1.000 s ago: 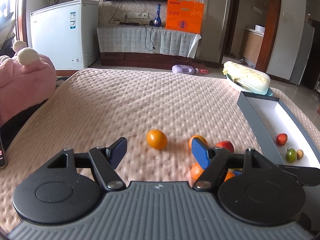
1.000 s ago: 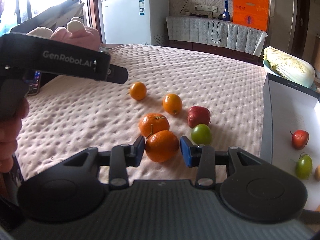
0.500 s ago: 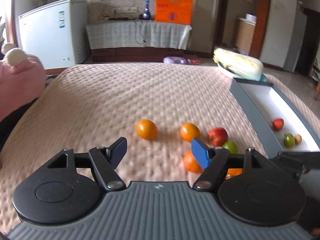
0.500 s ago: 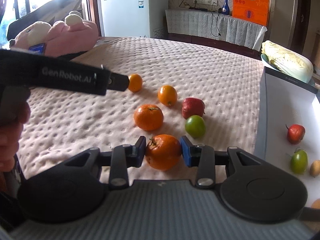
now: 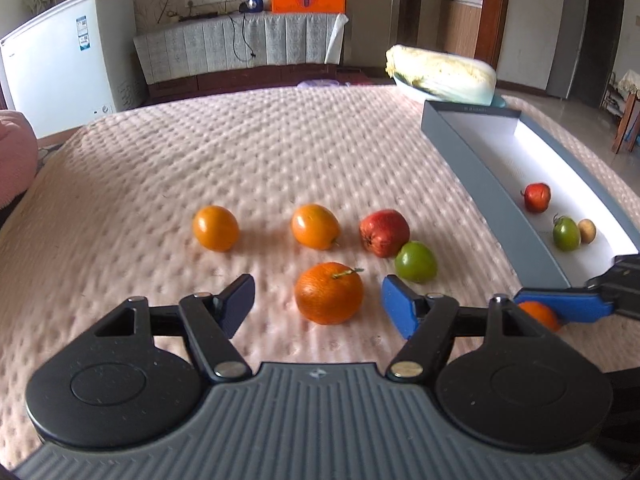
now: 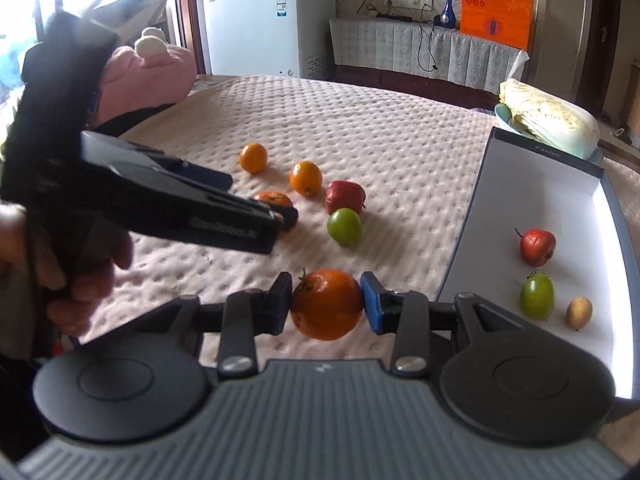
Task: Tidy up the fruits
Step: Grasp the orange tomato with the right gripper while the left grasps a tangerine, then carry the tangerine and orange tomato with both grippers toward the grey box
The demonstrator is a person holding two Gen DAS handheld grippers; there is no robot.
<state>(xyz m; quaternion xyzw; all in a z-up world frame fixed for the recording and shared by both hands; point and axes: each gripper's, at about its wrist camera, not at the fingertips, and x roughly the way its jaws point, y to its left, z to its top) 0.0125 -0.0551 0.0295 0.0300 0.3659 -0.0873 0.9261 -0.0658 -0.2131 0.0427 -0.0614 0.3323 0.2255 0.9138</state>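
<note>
My right gripper point(image 6: 326, 303) is shut on an orange tangerine point(image 6: 327, 304), held above the pink bedspread beside the grey box point(image 6: 466, 228). That tangerine point(image 5: 538, 314) peeks out behind my right gripper's blue finger in the left wrist view. My left gripper point(image 5: 318, 300) is open, its fingers on either side of a second tangerine point(image 5: 329, 298) lying on the bedspread. Beyond lie two small oranges point(image 5: 216, 227) point(image 5: 315, 226), a red fruit point(image 5: 384, 233) and a green fruit point(image 5: 416, 261). The box holds a red fruit point(image 6: 537, 245), a green fruit point(image 6: 537, 295) and a small tan fruit point(image 6: 579, 313).
A napa cabbage point(image 6: 548, 120) in a bowl sits behind the box's far end. A pink plush toy point(image 6: 148, 76) lies at the bed's left edge. A white freezer point(image 6: 256, 20) and a covered cabinet point(image 6: 424, 52) stand beyond the bed.
My right gripper has lifted the tangerine off the bedspread and carried it right toward the box. My left gripper has moved forward and right, so the second tangerine now sits between its open fingers.
</note>
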